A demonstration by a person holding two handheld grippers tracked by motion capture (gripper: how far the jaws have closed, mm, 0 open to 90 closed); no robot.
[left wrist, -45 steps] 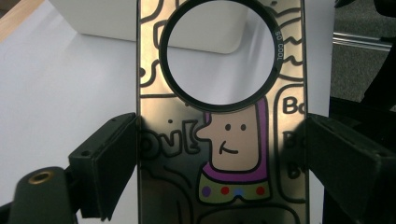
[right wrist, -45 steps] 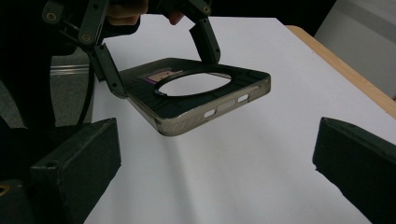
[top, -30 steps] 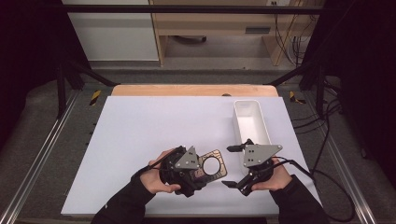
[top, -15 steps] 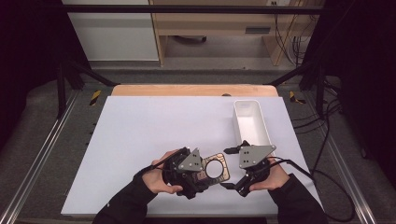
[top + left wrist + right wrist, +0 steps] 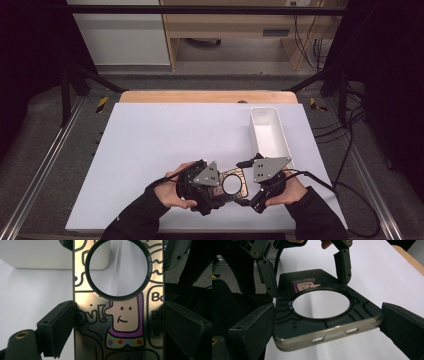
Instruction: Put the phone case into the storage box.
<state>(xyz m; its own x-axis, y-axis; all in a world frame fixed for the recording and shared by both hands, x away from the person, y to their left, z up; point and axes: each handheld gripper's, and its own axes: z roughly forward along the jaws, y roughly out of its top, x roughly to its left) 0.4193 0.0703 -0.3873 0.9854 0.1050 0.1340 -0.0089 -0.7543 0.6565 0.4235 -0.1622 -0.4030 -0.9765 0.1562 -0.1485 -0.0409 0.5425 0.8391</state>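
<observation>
The left gripper clamps a phone case across its width: in the left gripper view both black pads press flat against the case's long edges, one on each side, and the case runs straight out ahead between the jaws. The case is clear-edged with a glossy, doodle-printed back; a cartoon figure with a purple collar sits just ahead of the pads, and a large round black ring with an open middle lies beyond it, toward the far end.

The right gripper meets the case's other end. In the right gripper view the short end with its slots lies between the two jaws, the left jaw at the case's corner and the right jaw at the opposite corner; both appear to touch the rim, though how firmly they press cannot be told. The ring sits just ahead of these jaws, and the left gripper's fingers stand beyond it on either side.

In the high view the case hangs between the two grippers, just above the white table. A white tray stands ahead of the right gripper, near it.
</observation>
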